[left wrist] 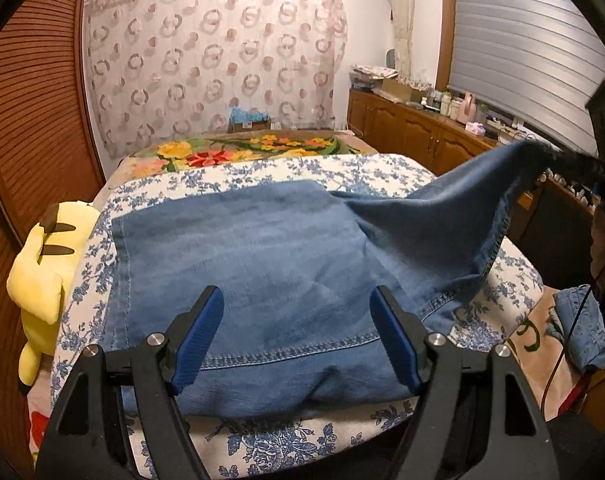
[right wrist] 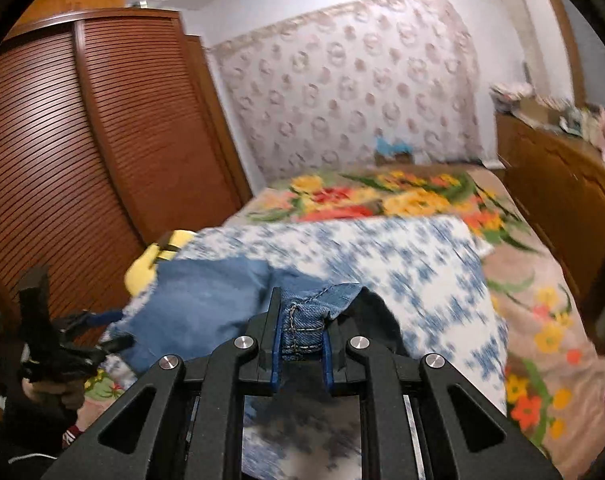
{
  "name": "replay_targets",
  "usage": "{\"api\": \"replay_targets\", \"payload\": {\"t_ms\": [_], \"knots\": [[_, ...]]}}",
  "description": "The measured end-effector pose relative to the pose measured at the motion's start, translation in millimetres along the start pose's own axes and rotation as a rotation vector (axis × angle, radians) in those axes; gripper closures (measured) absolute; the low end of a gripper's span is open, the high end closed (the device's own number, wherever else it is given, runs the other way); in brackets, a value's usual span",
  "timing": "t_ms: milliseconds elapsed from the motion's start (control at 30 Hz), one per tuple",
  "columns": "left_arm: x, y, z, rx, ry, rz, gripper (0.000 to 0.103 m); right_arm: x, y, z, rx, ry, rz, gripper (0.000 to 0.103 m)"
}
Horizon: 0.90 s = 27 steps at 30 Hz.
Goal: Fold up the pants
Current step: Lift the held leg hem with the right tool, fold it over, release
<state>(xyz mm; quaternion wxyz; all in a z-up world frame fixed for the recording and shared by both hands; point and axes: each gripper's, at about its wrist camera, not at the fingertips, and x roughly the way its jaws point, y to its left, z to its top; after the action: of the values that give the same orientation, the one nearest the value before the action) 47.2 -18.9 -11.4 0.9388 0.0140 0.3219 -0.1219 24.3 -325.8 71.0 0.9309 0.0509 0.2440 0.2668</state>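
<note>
Pants (left wrist: 262, 248), blue denim, lie spread on our blue-flowered sheet (left wrist: 262, 172) on the bed. One corner is drawn up off the sheet toward the right side of the left view, a stitched hem running down its edge.

Left gripper (left wrist: 298, 340): our jaws stand spread, nothing between them, above the near stitched edge of the pants. Whether the pads touch the cloth we cannot tell.

Right gripper (right wrist: 302, 344): our jaws pinch a stitched hem of the pants, denim bunched between the blue pads (right wrist: 277, 344). The cloth trails away from it toward the left. This view is blurred.

Yellow plush (left wrist: 42, 276) at the sheet's left edge. Slatted wardrobe (left wrist: 26, 120) beside it. Flowered blanket (left wrist: 238, 148) beyond the sheet.
</note>
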Motion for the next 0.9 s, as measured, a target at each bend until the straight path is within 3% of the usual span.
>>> {"api": "replay_targets", "payload": {"t_ms": [300,500,900], "knots": [[-10.5,8.7,0.6,-0.014,-0.021,0.014,0.027,8.7,58.6,23.8,-0.13,-0.023,0.127,0.088],[-15.5,17.8,-3.4,-0.037,-0.024,0.027,0.027,42.6,80.0,37.8,-0.179,-0.005,0.196,0.088],[-16.4,43.2,-17.5,-0.088,-0.01,0.053,0.027,136.3,86.0,53.3,-0.222,0.175,0.268,0.088]]}}
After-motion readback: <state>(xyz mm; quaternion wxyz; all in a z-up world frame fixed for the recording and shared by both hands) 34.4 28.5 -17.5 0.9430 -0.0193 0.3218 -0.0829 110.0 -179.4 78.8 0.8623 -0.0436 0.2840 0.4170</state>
